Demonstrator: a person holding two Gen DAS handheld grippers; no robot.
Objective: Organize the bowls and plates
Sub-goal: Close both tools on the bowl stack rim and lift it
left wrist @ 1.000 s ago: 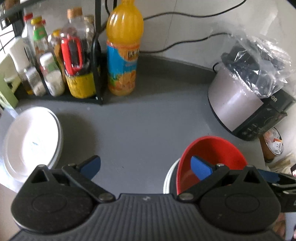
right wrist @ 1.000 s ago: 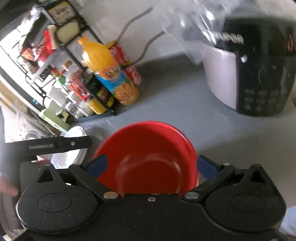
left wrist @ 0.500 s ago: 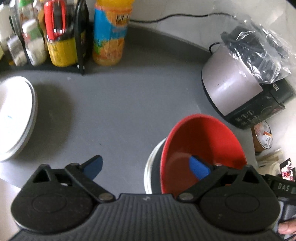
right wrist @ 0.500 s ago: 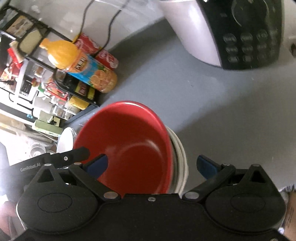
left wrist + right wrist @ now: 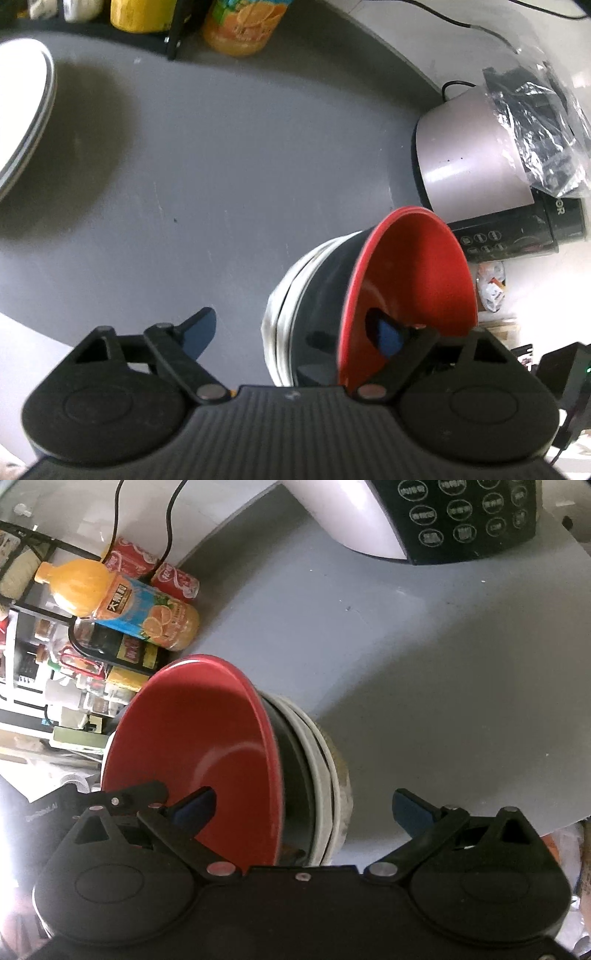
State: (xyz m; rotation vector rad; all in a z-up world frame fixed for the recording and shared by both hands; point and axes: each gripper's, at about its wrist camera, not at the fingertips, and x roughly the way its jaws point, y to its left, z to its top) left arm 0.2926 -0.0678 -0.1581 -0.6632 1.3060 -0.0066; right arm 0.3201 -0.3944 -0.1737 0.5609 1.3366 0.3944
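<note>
Red bowl [image 5: 413, 280] nested at the top of a stack of white bowls [image 5: 284, 295], seated near the counter's near edge, in front of the rice cooker [image 5: 476, 162]. Dark outer wall, red inner face; tilted in both views, though fisheye distortion may account for some of that.

Left gripper [image 5: 295, 332]: straddling the stack's rim, one blue pad inside the red bowl, the other outside the white bowls and clear of them. Closing, stack wall between the pads, no pinch visible yet. Judged as a rim grasp in the making.

Right gripper [image 5: 306, 806]: spread wide across the opposite rim, one pad inside the red bowl, the other well outside the stack. No contact evident.

Paired straddle judged as preparation for a two-sided lift of the stack, for balance.

White plates [image 5: 22, 110] stacked apart at far left on the grey counter [image 5: 221, 147].

Risk noted: slippage on glazed walls.
</note>
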